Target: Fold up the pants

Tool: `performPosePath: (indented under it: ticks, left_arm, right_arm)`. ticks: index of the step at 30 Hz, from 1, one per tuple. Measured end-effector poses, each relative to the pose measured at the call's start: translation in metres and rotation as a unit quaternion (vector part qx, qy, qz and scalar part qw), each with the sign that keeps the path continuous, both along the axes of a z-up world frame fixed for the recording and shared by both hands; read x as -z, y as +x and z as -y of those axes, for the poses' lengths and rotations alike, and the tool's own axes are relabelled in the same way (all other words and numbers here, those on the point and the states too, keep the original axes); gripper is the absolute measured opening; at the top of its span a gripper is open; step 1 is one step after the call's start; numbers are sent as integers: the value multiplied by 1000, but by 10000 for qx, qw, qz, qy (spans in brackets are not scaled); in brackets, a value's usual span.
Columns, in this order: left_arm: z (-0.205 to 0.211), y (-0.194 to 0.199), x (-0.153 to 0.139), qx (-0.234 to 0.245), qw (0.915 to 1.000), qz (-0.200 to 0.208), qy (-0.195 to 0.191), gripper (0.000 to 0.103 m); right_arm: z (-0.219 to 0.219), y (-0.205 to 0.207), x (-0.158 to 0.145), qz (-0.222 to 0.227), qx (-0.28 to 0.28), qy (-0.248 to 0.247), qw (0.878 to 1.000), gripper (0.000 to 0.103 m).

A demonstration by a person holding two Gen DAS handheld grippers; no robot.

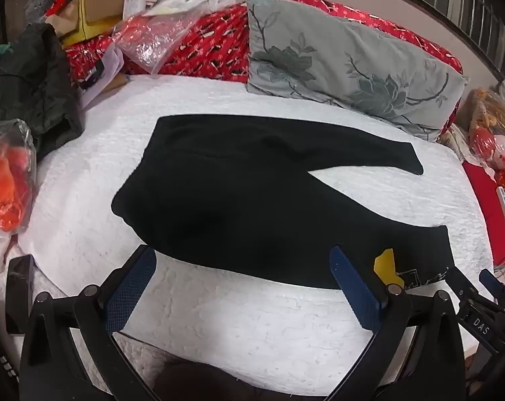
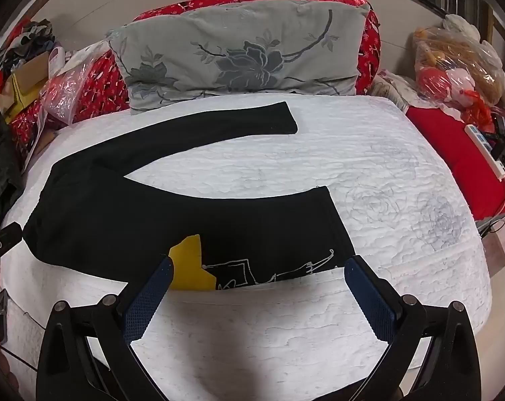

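Black pants (image 1: 252,200) lie flat on the white quilted bed (image 1: 219,317), waist to the left, both legs spread apart to the right. The near leg carries a yellow patch (image 1: 386,265) and white line print near its cuff. My left gripper (image 1: 242,260) is open and empty, hovering at the near edge of the pants' seat. In the right wrist view the pants (image 2: 152,214) show the yellow patch (image 2: 190,265) and print. My right gripper (image 2: 259,267) is open and empty, just in front of the near leg's cuff. It also shows in the left wrist view (image 1: 476,300).
A grey floral pillow (image 2: 239,53) leans on red bedding (image 1: 212,43) at the head. Boxes and plastic bags (image 1: 95,16) pile at the left, an orange bag (image 1: 8,173) too. Bagged toys (image 2: 460,67), a red cloth and a power strip (image 2: 486,150) lie at the right.
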State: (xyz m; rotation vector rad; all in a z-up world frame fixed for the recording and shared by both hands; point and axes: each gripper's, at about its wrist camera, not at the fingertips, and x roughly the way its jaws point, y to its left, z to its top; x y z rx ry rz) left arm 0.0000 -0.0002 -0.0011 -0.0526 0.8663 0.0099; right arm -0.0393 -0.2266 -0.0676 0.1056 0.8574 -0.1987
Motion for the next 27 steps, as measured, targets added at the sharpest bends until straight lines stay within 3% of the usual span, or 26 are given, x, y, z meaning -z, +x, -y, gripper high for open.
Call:
performPosePath:
  ticks: [7,13,27]
  left_arm:
    - [-5,9,3,-179,9998,-84,-31,103]
    - [-9,4,8,-290,9996,71,-9,103]
    - [-5,2,12,-202,9997,73,102,103]
  right_arm:
    - [2,0,1,-11,-15,65,10000,103]
    - [5,-1,5,-12,-12,75,10000,103]
    - [5,-8,10,104,64,89,9999,103]
